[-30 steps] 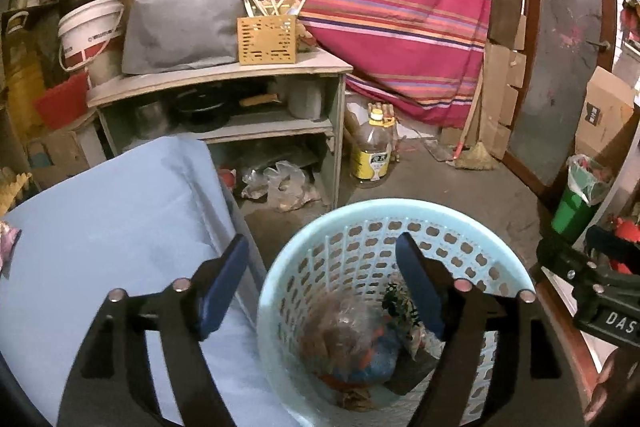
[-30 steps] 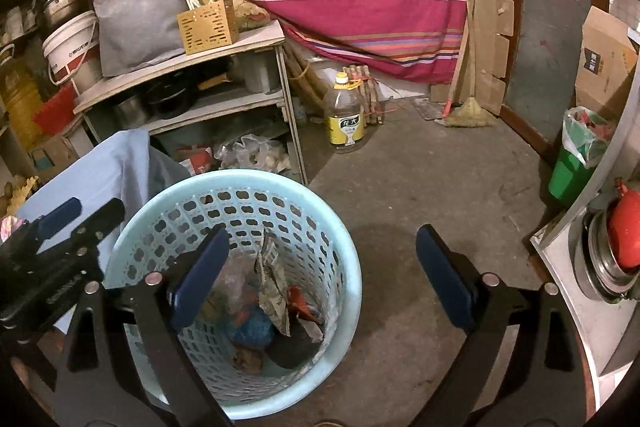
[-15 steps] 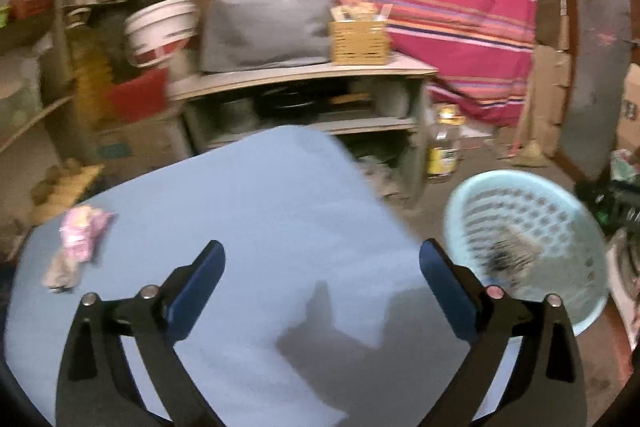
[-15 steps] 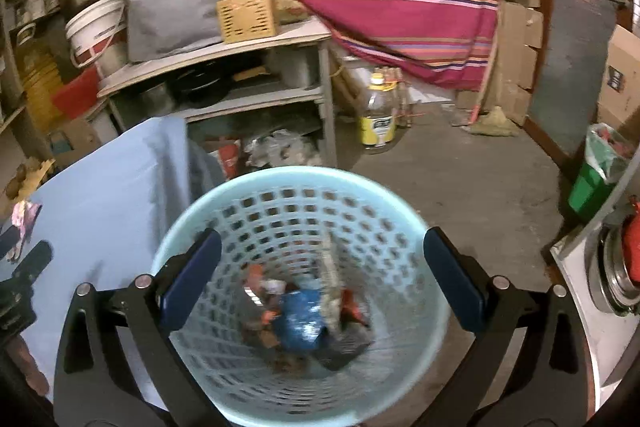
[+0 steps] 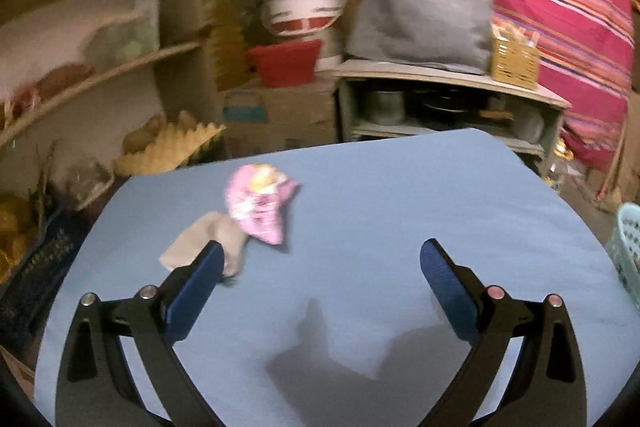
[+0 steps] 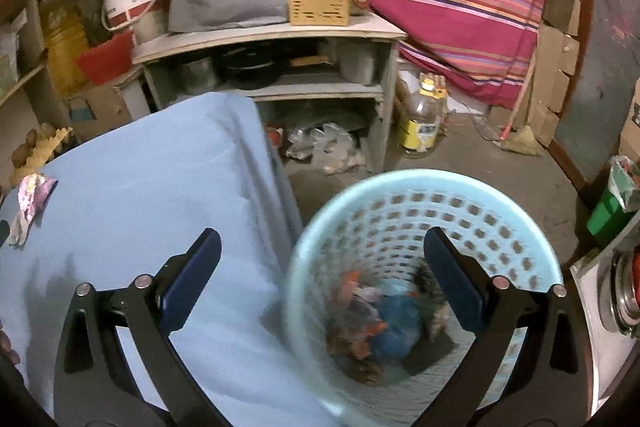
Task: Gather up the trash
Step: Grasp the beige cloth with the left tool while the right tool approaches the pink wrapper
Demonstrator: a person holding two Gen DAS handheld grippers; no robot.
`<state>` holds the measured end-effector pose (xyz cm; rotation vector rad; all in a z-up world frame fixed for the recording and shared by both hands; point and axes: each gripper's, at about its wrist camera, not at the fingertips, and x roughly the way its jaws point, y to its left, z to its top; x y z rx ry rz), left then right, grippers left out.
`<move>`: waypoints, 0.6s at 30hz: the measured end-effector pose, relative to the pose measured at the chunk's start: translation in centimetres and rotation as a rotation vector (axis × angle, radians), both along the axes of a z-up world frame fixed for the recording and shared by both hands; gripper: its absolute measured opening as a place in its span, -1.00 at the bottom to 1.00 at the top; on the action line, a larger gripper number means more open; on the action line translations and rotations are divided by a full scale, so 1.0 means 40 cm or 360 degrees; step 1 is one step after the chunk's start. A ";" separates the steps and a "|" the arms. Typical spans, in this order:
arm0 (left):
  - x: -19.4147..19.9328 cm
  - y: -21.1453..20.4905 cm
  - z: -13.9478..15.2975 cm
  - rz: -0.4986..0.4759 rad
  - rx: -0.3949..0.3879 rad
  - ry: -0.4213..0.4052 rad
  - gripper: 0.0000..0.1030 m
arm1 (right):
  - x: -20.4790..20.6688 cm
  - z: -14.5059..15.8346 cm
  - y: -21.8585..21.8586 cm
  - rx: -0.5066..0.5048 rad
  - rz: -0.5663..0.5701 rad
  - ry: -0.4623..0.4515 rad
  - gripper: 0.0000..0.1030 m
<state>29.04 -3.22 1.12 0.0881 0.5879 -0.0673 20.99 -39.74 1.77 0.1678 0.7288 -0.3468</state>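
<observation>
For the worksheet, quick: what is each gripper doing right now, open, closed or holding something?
Left gripper: open, holding nothing, over the blue table.
Right gripper: open, holding nothing, above the basket rim.

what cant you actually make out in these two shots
- Pink wrapper, left wrist view: motion blur makes its print unreadable.
- Grey scrap beside it: the left gripper's near finger covers one end.
- Basket contents, right wrist view: blurred, single items indistinct, partly behind the right gripper.
- Basket in left wrist view: cut off by the right edge.
</observation>
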 end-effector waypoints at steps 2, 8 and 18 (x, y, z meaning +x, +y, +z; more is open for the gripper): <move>0.035 0.058 -0.014 0.0071 -0.0029 0.0075 0.87 | 0.015 -0.008 0.021 0.0025 0.0008 -0.0015 0.92; 0.112 0.209 -0.046 0.0271 -0.0149 0.0226 0.87 | 0.041 -0.027 0.049 0.0240 0.0045 -0.0063 0.91; 0.194 0.259 -0.110 0.0276 -0.0141 0.0336 0.85 | 0.113 -0.062 0.103 0.0122 -0.0021 0.0044 0.91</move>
